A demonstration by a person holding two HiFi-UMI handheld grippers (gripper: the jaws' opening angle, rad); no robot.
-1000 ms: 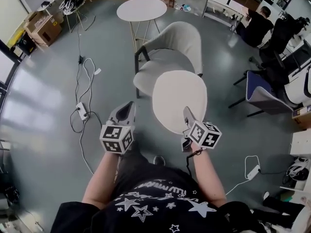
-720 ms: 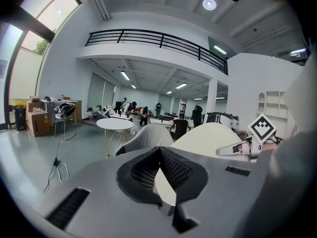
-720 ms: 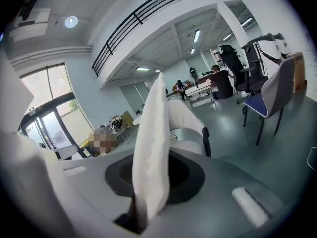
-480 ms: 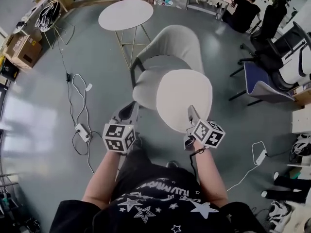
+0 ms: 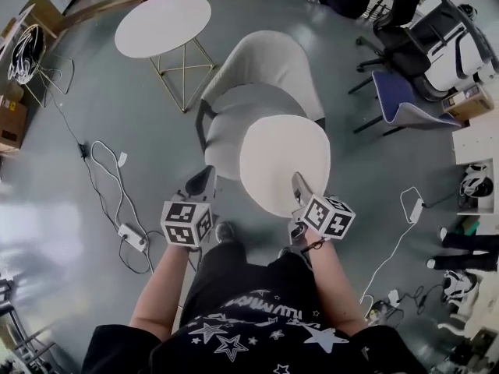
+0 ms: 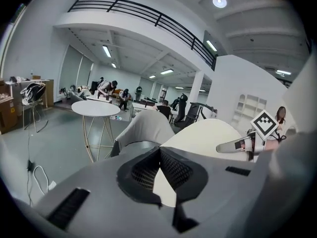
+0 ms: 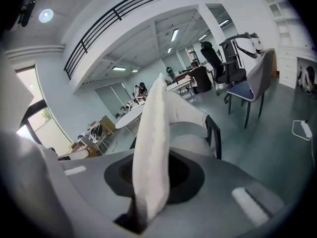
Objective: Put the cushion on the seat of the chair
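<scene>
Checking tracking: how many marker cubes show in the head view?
2: one cube on the left claw, left of the cushion; the other cube on the right claw, at the cushion's near edge.

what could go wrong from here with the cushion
1. Only the right claw pinches the cushion, at its near edge. The left claw is shut and off to the side, so the cushion may sag or slip free.
2. The cushion hangs over the front of the chair seat, not centred on it. Released here, it would probably slide to the floor.
3. A power strip with trailing cable lies on the floor near the person's feet, a trip hazard.
</scene>
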